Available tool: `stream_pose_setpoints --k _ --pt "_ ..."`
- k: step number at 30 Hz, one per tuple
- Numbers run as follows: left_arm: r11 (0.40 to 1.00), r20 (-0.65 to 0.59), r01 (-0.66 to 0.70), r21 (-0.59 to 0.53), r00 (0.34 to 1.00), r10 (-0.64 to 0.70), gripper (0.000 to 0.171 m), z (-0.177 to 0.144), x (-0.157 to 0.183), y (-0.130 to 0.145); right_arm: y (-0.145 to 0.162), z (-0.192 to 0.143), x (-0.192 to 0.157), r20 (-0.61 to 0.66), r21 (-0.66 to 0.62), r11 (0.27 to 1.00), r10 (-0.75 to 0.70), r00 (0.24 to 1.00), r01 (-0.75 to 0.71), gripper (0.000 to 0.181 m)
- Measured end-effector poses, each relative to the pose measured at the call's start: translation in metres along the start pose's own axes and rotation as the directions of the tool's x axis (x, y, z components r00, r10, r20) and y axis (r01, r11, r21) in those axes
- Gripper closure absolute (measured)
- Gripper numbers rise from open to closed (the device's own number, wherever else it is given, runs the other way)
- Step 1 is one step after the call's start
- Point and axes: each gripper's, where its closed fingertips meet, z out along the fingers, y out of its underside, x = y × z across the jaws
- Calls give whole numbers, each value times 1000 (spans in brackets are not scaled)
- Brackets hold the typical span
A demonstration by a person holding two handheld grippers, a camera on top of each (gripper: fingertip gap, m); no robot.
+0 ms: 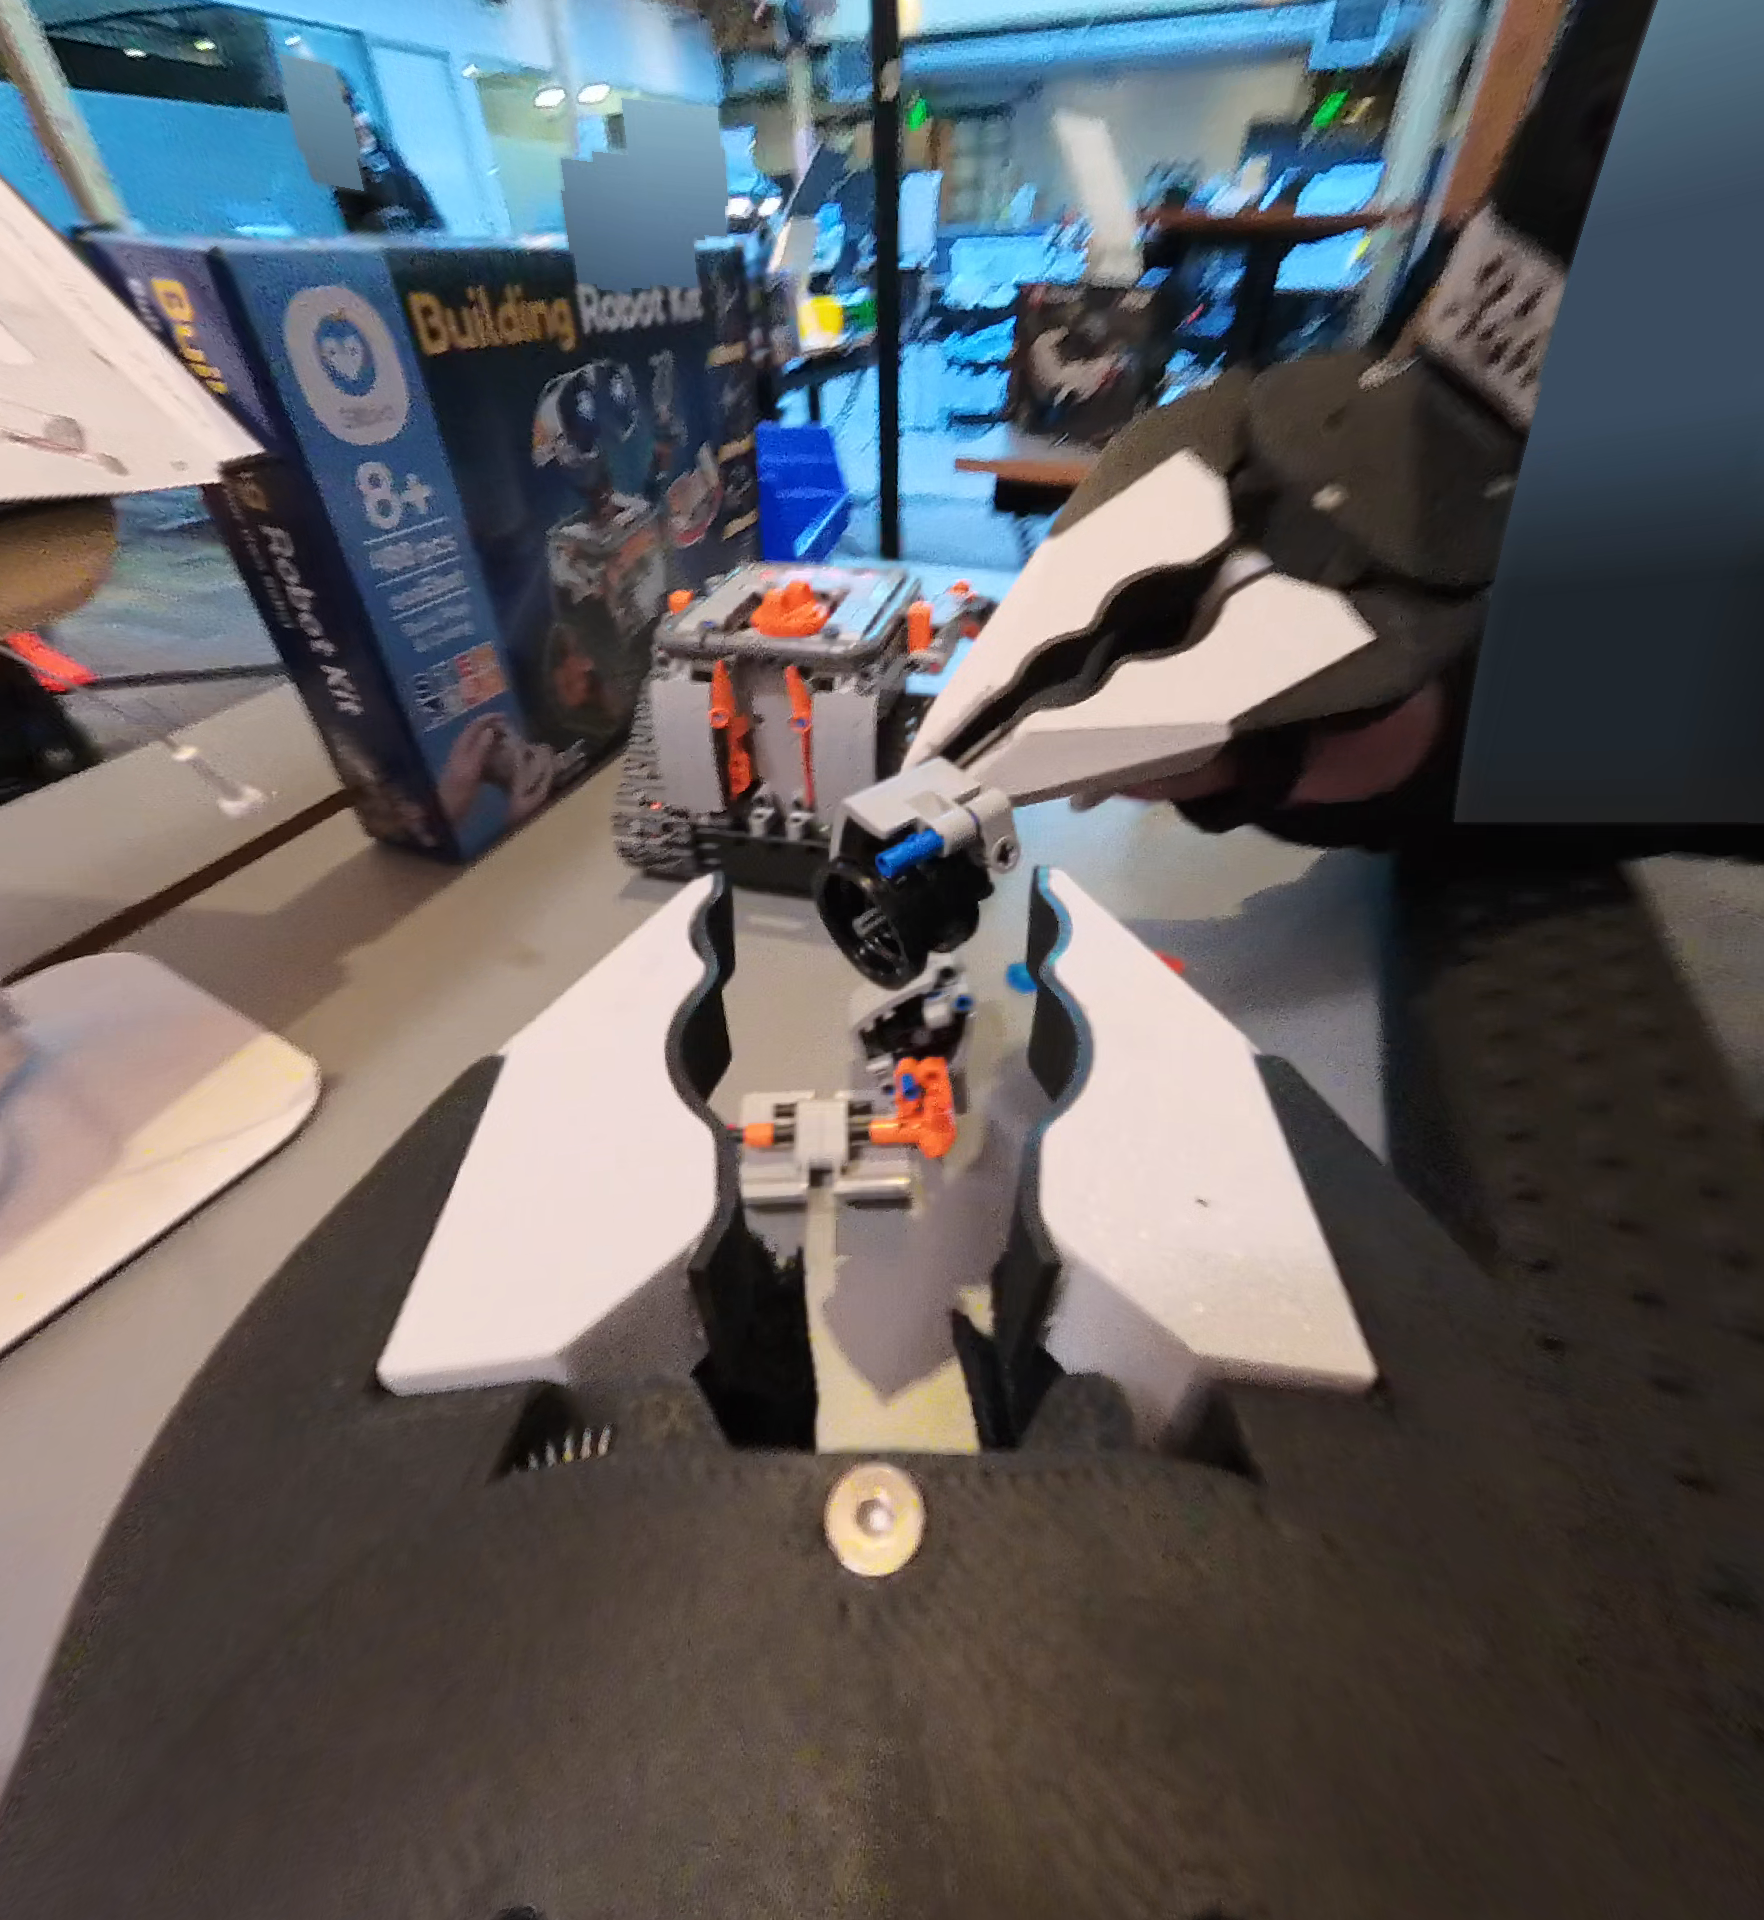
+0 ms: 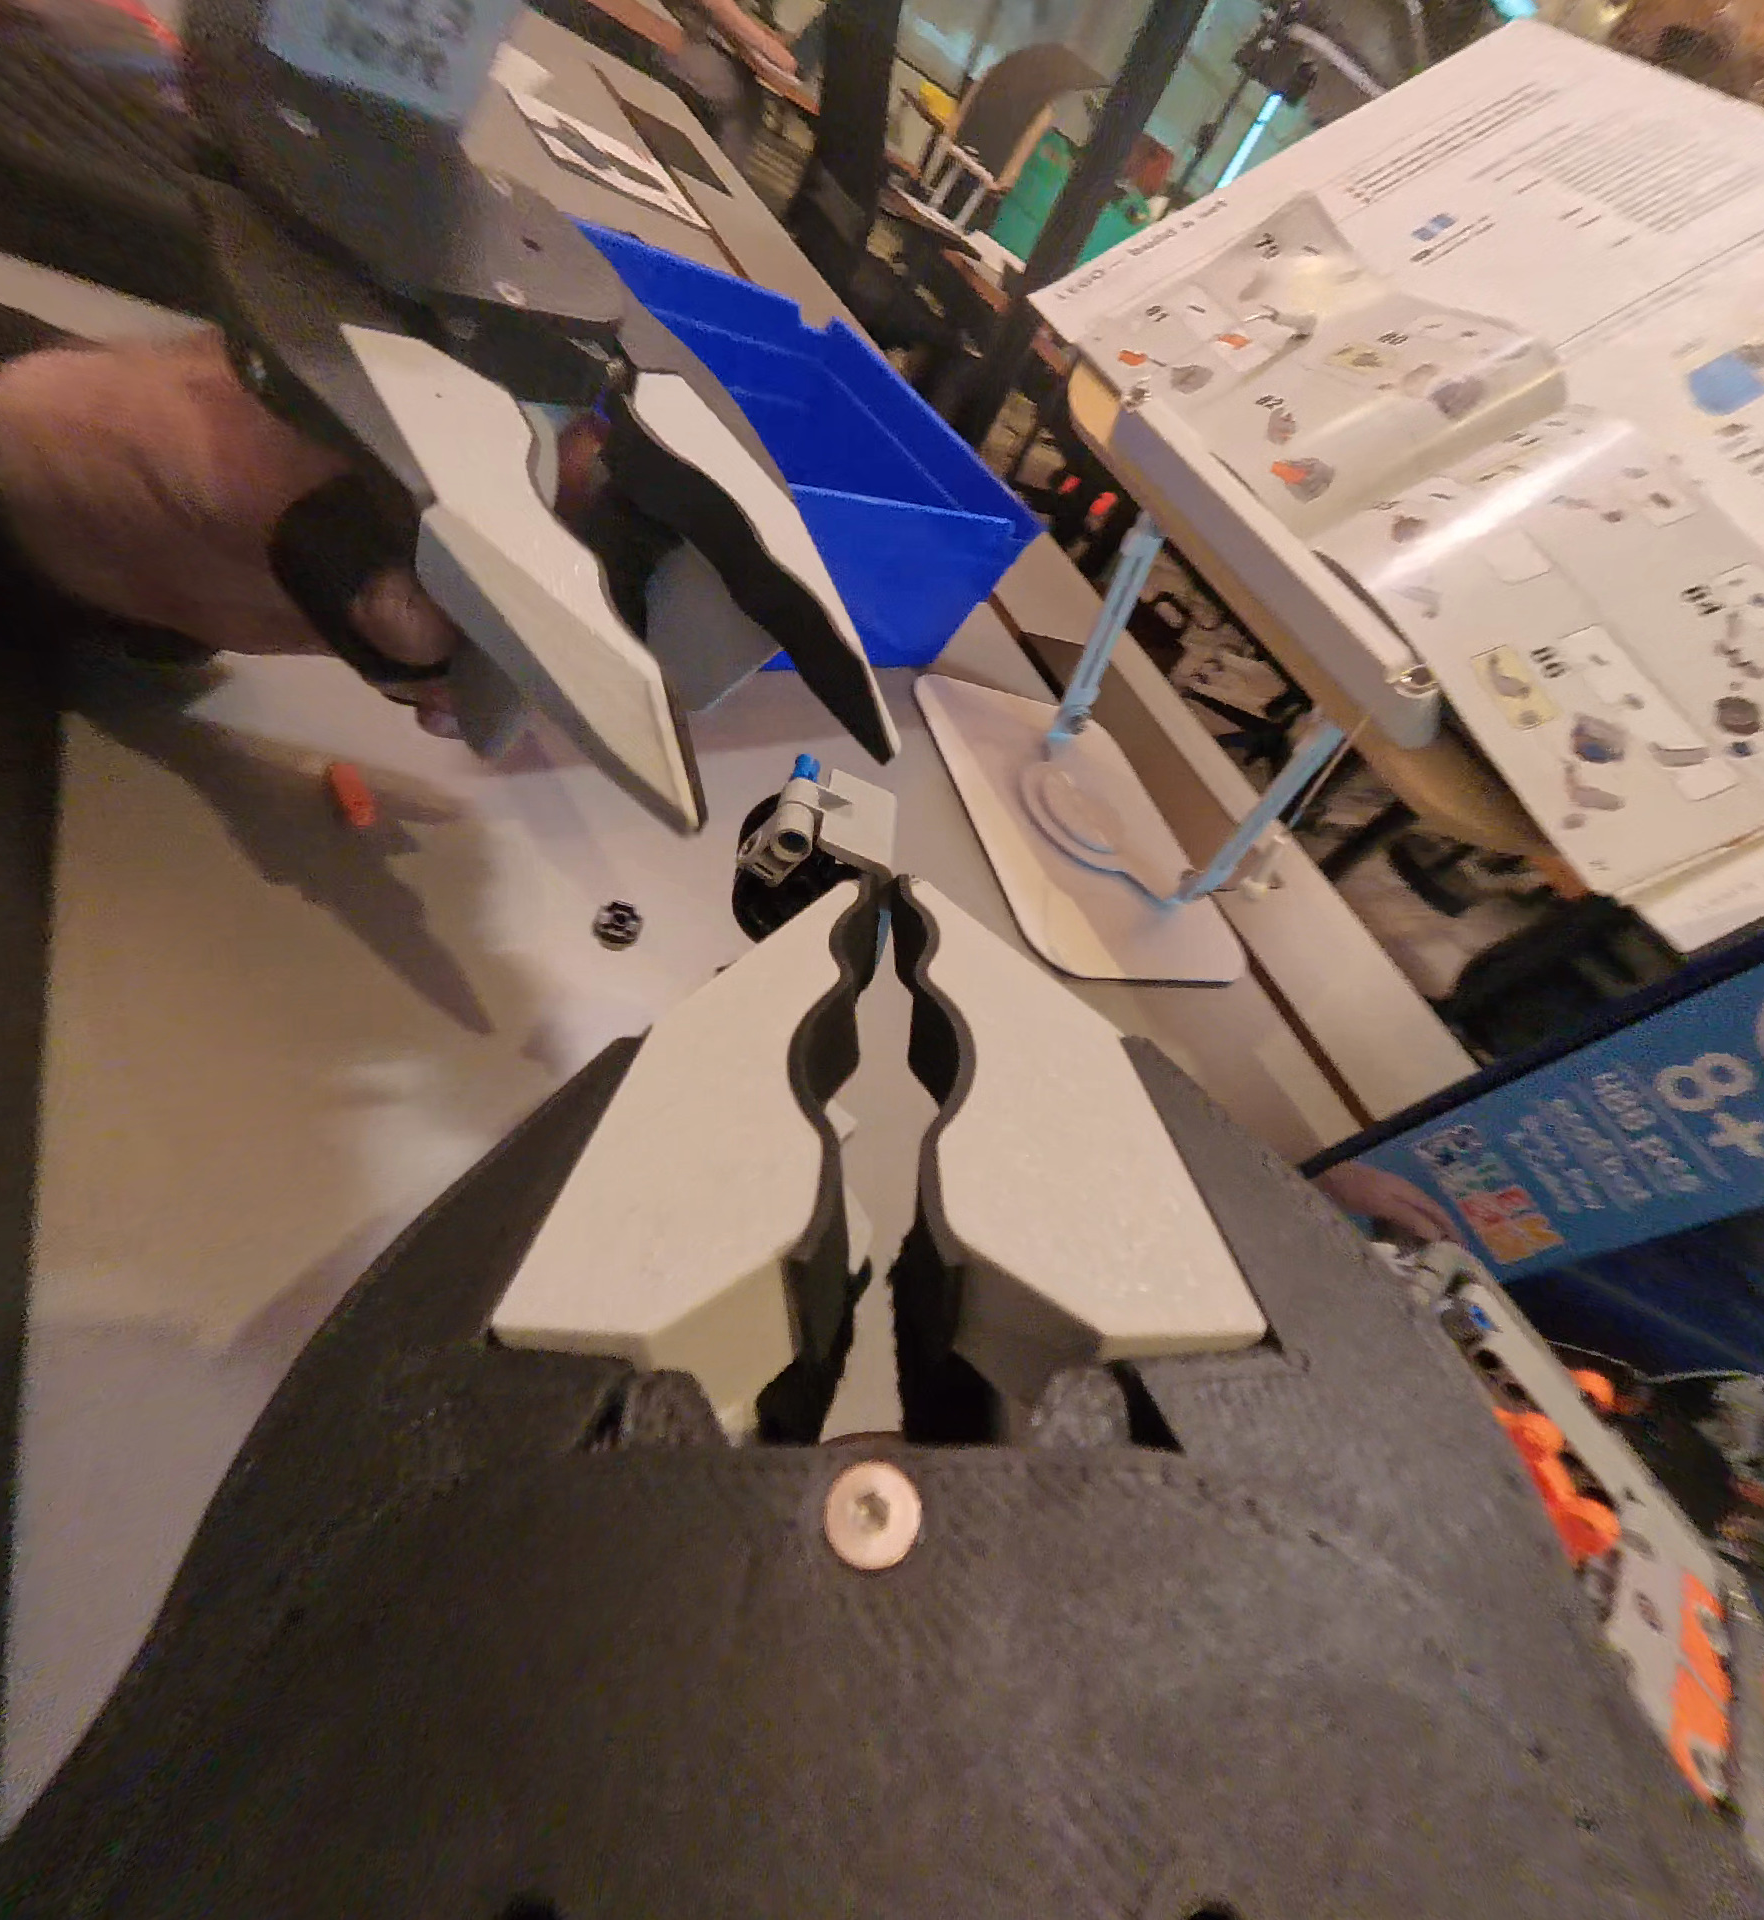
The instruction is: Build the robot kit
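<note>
Two hand-held grippers in view. Left hand-held gripper [image 1: 878,935]: jaws wide apart, empty, hovering above the table [image 1: 390,935]. Right hand-held gripper [image 2: 883,883]: jaws pinched on one grey-and-black wheel part [image 1: 909,883] with a blue pin, held in the air just past the left fingertips.

Loose on the table: one grey-orange subassembly [image 1: 847,1132] between the left fingers, one small black part [image 1: 914,1023] beyond it, one orange pin [image 2: 350,795], one black ring [image 2: 616,920].

One tracked robot model [image 1: 764,727] stands behind, near one kit box [image 1: 421,520]. One blue bin [image 2: 857,468] sits at the far edge. One stand [image 2: 1096,862] carries one manual [image 2: 1532,416]. Bare table lies near the orange pin.
</note>
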Motion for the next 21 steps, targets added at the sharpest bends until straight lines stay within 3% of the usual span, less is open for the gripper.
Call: stream_pose_setpoints --k 4,10,15,21 --pt "994 100 -46 -97 993 56 124 9 -3 9 -4 3 1 -101 -43 993 -117 988 113 181" --pt "989 128 -98 -108 986 111 137 15 3 6 -6 3 4 -205 -112 956 -290 935 272 181" --pt "992 122 -66 -103 989 79 131 17 4 6 -6 4 5 -250 -164 915 -400 882 369 181" --pt "995 137 -17 -103 990 31 140 16 -1 8 -7 6 0 -265 -205 869 -492 829 450 181"
